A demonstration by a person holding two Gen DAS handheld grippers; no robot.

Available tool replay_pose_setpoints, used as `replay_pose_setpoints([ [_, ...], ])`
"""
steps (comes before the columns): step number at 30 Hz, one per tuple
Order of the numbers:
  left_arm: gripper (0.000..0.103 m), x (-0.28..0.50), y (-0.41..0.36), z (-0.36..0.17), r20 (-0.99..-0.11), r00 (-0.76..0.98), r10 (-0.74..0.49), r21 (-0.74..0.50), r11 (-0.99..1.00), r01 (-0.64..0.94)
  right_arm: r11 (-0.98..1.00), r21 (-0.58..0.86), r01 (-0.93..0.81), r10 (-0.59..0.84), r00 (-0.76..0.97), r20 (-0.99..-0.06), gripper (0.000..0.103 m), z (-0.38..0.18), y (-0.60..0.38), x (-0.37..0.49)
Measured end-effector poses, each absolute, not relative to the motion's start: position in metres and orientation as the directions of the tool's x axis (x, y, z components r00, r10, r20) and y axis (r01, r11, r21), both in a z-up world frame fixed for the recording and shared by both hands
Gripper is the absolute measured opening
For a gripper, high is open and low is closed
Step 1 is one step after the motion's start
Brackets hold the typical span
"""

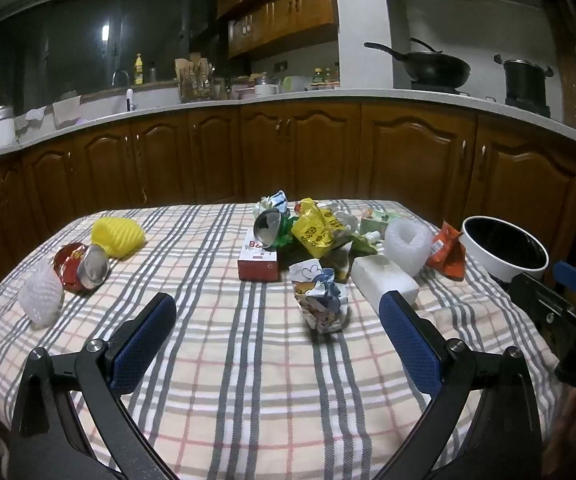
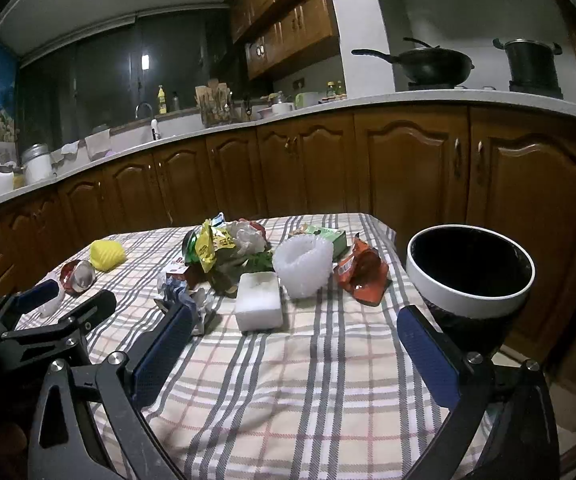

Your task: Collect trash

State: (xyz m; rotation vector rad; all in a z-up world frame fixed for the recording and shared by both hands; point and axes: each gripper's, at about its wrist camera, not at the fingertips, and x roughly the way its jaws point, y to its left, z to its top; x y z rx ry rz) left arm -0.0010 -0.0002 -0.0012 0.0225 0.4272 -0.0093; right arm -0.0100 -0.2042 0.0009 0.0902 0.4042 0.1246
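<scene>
Both claws spread wide, nothing between the pads. L claw (image 1: 278, 312) hangs over the near part of the checked surface (image 1: 224, 400), pitched a bit down; R claw (image 2: 295, 326) same, off to the right side w/ the bin just past its right pad. Closest to L: crumpled cartoon wrapper (image 1: 321, 300), lying apart from the rest, just ahead and slightly right of centre. I'd take that first, imo: line up so it sits mid-gap, come down low so the pads straddle it, then squeeze slow; it's light and springy, prob squirts out if I clip only an edge. Right beside it, the white foam block (image 1: 385, 276), and behind that the white foam net ring (image 1: 409, 246) and orange snack bag (image 1: 447, 252), both nearer R claw. Block looks wide for the gap, so approach across its short side. Further back, the main heap: red box (image 1: 258, 262), yellow packet (image 1: 313, 232), a shiny foil lid, green bits, all touching, so pick from the edges, not the middle. Far left, well apart: white net (image 1: 42, 300), red crushed packet (image 1: 80, 266), yellow net (image 1: 118, 236); L's job. Bin (image 2: 469, 280), white rim, dark inside, stands off the surface's right edge, so R does short drops, L has a long carry. Can't tell if the bin's empty.
</scene>
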Motion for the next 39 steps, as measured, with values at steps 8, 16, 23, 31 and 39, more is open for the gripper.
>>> replay_pose_setpoints([
  [8,0.103,0.001,0.003,-0.005,-0.423,0.906,-0.006,0.019,1.0,0.015,0.988,0.11,-0.107,0.142,0.909,-0.391,0.103,0.0,-0.203,-0.01],
  [16,0.103,0.005,0.002,-0.009,-0.431,0.902,-0.007,0.019,1.0,0.016,0.987,0.114,-0.115,0.151,0.907,-0.393,0.103,0.0,-0.202,-0.009],
  [23,0.103,0.006,0.0,-0.009,-0.432,0.902,-0.01,0.019,1.0,0.02,0.985,0.122,-0.124,0.163,0.902,-0.399,0.103,0.0,-0.2,-0.007],
  [31,0.103,0.007,-0.002,-0.012,-0.437,0.899,-0.013,0.018,1.0,0.024,0.982,0.136,-0.134,0.178,0.897,-0.405,0.103,-0.001,-0.201,-0.005],
  [39,0.103,0.012,0.0,-0.014,-0.446,0.895,-0.022,0.011,0.999,0.03,0.978,0.145,-0.148,0.195,0.89,-0.412,0.103,-0.001,-0.2,-0.001],
])
